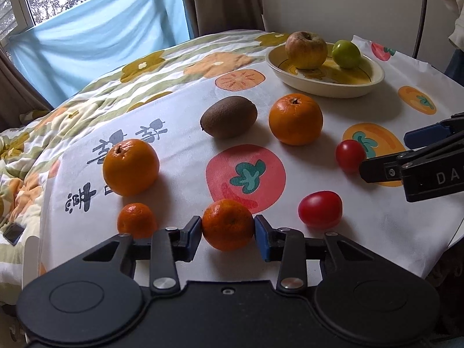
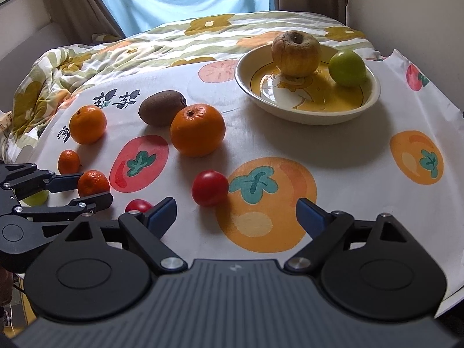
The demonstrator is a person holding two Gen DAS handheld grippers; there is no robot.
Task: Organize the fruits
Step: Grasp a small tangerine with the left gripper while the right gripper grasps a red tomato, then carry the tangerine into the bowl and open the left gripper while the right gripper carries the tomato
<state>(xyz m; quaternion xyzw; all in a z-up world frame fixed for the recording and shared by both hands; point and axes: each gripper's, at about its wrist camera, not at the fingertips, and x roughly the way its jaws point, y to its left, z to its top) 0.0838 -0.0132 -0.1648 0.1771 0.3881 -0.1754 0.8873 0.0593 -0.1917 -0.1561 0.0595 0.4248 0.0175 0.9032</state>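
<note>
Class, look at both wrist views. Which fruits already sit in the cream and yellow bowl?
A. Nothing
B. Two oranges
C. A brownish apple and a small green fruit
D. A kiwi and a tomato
C: the brownish apple and small green fruit rest inside the cream and yellow bowl.

Left gripper [image 1: 228, 230] low, pads pressed on a small mandarin [image 1: 228, 224], right gripper [image 2: 234, 210] spread wide, empty

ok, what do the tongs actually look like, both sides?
Both match: the left tongs and right tongs have a black body with two round discs, black linkage arms on silver pivot pins, and blue pads on the fingers. The right body shows a ribbed grey centre panel; white letters "DA" mark its side. No cables or sleeves visible.
</note>
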